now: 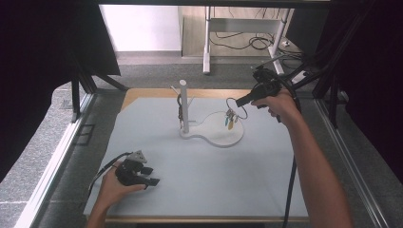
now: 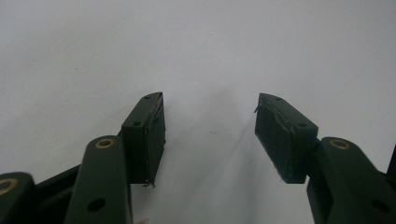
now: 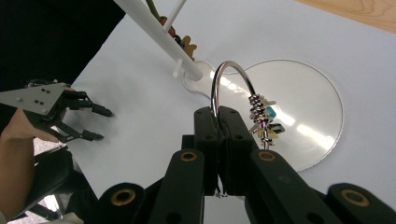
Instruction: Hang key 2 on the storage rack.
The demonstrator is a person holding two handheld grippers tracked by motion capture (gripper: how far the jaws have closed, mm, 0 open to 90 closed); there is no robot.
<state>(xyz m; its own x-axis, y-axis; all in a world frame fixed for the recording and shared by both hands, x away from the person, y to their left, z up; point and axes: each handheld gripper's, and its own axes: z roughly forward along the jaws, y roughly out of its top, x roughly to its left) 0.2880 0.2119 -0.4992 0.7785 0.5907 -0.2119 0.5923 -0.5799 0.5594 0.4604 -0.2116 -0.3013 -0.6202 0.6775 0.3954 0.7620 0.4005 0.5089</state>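
Nearest the person, the left gripper point(image 1: 148, 175) is rested low on the pale mat point(image 1: 199, 185), its jaws parted with nothing between them. Farther off, the right gripper point(image 1: 239, 101) is clamped shut on the metal key ring point(image 3: 229, 79), from which small keys point(image 1: 230, 119) are hung above the round white base point(image 1: 221, 135). The upright post point(image 1: 183, 107) with its side pegs is found to the ring's left, so the right hand is judged the nearer one for hooking.

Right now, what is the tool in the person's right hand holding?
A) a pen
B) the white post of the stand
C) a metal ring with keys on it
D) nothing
C: the right tool is clamped on a metal ring, with keys dangling over the white stand.
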